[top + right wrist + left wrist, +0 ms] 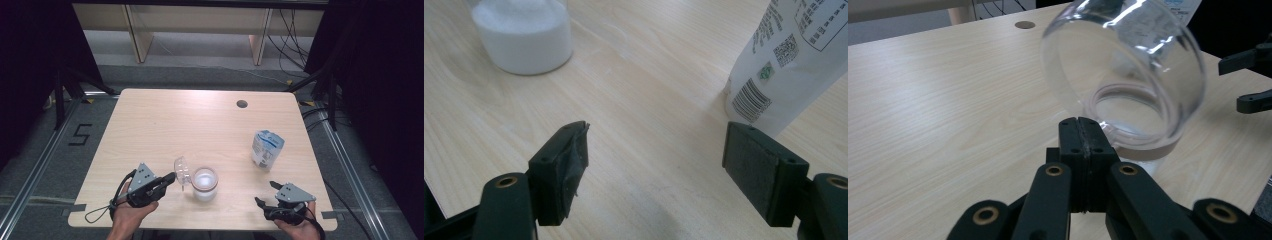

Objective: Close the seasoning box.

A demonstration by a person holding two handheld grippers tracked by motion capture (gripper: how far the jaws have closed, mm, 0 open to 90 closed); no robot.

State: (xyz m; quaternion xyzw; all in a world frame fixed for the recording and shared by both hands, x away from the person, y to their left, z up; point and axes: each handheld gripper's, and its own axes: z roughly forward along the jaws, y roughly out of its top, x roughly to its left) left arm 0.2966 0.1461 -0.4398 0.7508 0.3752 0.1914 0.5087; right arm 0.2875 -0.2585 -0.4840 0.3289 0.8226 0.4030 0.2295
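- A light wooden table (pixel 165 125) stands on a grey floor, with a round cable hole (pixel 242 104) near its far edge at about 1 o'clock and dark curtains on both sides.
- A glass jar (pixel 205 183) sits near the front edge, part filled with a white granular substance, its rim ringed in pale tan.
- Its clear lid (pixel 182 171) stands tilted at the jar's 10 o'clock, touching the rim.
- The left gripper (pixel 170 178) has its jaws pressed together on the lid's edge.
- A white pouch with blue print (pixel 266 147) stands upright at the jar's 2 o'clock, well apart.
- The right gripper (pixel 266 192) rests at the jar's 3 o'clock, jaws spread wide with nothing between them, the pouch just beyond.
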